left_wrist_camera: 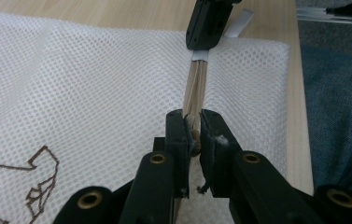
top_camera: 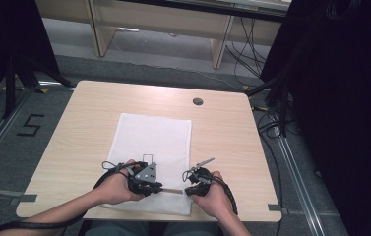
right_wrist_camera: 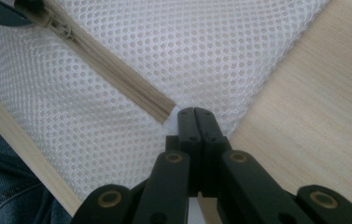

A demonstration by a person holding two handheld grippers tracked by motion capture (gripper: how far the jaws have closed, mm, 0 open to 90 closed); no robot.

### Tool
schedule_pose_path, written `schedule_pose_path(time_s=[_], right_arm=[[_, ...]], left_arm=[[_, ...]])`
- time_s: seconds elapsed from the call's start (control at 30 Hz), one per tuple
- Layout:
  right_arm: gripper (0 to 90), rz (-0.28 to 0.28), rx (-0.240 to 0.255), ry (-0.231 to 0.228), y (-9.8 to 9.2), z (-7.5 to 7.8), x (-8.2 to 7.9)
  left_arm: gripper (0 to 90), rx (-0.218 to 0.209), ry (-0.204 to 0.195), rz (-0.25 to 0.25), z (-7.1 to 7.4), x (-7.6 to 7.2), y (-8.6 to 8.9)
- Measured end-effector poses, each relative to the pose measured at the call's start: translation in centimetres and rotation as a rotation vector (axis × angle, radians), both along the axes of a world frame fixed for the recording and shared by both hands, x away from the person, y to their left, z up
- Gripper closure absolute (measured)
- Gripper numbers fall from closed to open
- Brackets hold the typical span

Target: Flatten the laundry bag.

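High view has our mesh bag (top_camera: 153,142) flat on the table (top_camera: 75,128), zipper (top_camera: 172,191) along its near edge between our two grippers. Left gripper (left_wrist_camera: 192,123) is pinched on the zipper pull (left_wrist_camera: 193,135). Right gripper (right_wrist_camera: 195,116) is clamped tight on the bag's corner, just past the zipper's end.

White mesh laundry bag (top_camera: 154,142), rectangular, lying flat on the wooden table, reaching from mid-table to the near edge. Brown line drawing printed on it towards the near end. Beige zipper (right_wrist_camera: 113,70) running along the bag's near edge, closed along its visible length, its slider (left_wrist_camera: 193,134) pinched between black jaws.
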State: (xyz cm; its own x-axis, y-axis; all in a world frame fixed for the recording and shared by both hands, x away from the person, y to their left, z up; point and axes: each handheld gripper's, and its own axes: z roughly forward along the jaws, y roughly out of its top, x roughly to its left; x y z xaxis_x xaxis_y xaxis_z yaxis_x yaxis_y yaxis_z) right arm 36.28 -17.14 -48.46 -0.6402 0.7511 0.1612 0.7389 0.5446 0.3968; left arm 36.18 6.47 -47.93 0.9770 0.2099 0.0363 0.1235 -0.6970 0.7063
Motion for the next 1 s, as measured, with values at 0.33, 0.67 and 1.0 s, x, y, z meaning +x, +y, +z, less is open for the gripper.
schedule_pose_path(time_s=[0.33,0.67,1.0], right_arm=[[90.0,0.001,0.0,0.001,0.0,0.0,0.0],[90.0,-0.003,-0.001,0.003,0.0,0.0,0.0],[90.0,-0.002,0.001,0.004,0.0,0.0,0.0]], left_arm=[[81.6,0.0,0.002,0.002,0.0,-0.1,0.2],[81.7,0.005,0.004,0.001,0.0,-0.1,0.6],[81.7,-0.008,0.0,0.01,0.1,-0.2,1.2]])
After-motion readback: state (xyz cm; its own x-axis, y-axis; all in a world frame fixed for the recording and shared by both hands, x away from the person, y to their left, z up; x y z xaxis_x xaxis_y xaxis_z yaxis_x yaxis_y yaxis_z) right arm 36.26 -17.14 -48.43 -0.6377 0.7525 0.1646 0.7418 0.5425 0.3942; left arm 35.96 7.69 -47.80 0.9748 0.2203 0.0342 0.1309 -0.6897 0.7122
